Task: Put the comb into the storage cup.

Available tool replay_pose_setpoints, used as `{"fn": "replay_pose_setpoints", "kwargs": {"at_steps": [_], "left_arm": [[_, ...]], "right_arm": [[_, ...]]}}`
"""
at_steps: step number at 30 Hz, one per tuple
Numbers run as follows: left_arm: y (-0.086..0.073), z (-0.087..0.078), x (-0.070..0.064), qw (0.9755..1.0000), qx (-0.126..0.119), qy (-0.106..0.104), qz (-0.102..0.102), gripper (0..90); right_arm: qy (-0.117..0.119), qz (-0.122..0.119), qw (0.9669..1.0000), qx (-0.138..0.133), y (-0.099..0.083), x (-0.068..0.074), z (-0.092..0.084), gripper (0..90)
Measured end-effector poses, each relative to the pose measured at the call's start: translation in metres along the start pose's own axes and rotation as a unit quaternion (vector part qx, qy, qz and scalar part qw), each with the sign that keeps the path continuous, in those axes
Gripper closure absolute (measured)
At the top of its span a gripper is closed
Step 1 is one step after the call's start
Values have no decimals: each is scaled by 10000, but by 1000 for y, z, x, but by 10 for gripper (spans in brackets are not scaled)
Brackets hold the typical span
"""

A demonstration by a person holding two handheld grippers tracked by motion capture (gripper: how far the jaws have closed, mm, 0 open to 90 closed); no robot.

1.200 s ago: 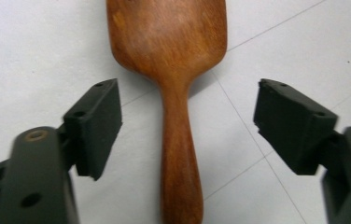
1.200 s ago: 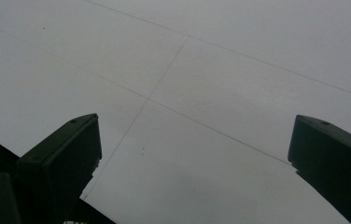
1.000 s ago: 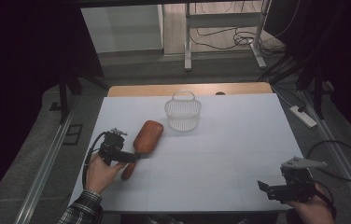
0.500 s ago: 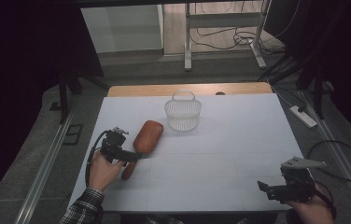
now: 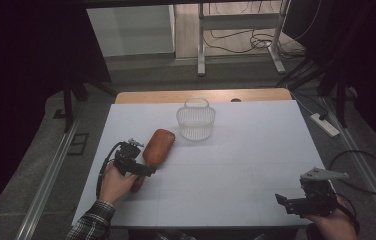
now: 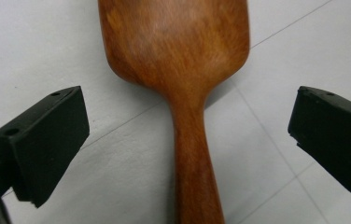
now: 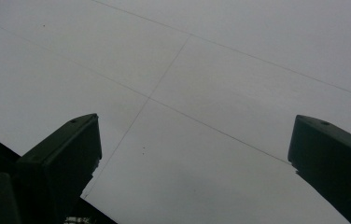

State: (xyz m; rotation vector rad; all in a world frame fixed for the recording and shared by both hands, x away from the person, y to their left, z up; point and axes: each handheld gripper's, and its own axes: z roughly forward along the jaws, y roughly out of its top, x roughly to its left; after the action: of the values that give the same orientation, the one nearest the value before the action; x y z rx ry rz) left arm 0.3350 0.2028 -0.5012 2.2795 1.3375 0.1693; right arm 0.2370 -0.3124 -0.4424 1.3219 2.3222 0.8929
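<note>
A brown wooden paddle brush lies flat on the white table at the left, its handle pointing toward the person. My left gripper straddles that handle low over the table. Its jaws have just been opening and now stand wide, with the handle between them and clear gaps to both pads. A person's hand in a plaid sleeve holds it. My right gripper rests at the near right corner, open over bare table.
A white wire basket with a handle stands upright at the middle back of the table, just right of the brush head. A wooden strip runs along the far edge. A power strip and cables lie on the floor to the right.
The left hand has shifted slightly at the brush handle. The brush, the basket and the right gripper lie where they were.
</note>
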Motion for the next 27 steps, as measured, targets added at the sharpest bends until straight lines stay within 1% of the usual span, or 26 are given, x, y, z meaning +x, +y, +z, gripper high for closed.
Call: {"fn": "replay_pose_setpoints", "kwargs": {"at_steps": [4,8,11,15,19,23,27], "left_arm": [[0,6,-1,10000,77,18,59,0],[-1,10,0,9999,124,39,58,0],[-2,12,1,9998,210,-24,-11,0],[-2,14,4,9996,261,-9,-82,0],[-1,13,4,9996,260,35,-96,0],[-1,13,2,9996,284,56,-62,0],[0,14,-1,9993,330,191,3,0]], "right_arm": [[5,-5,10000,0,0,0,0,27],[0,-19,10000,6,0,0,0,28],[1,-19,10000,-5,0,0,0,27],[4,-26,10000,-5,0,0,0,27],[6,-29,10000,-4,0,0,0,28],[7,-30,10000,-5,0,0,0,28],[6,-36,10000,-3,0,1,0,28]]}}
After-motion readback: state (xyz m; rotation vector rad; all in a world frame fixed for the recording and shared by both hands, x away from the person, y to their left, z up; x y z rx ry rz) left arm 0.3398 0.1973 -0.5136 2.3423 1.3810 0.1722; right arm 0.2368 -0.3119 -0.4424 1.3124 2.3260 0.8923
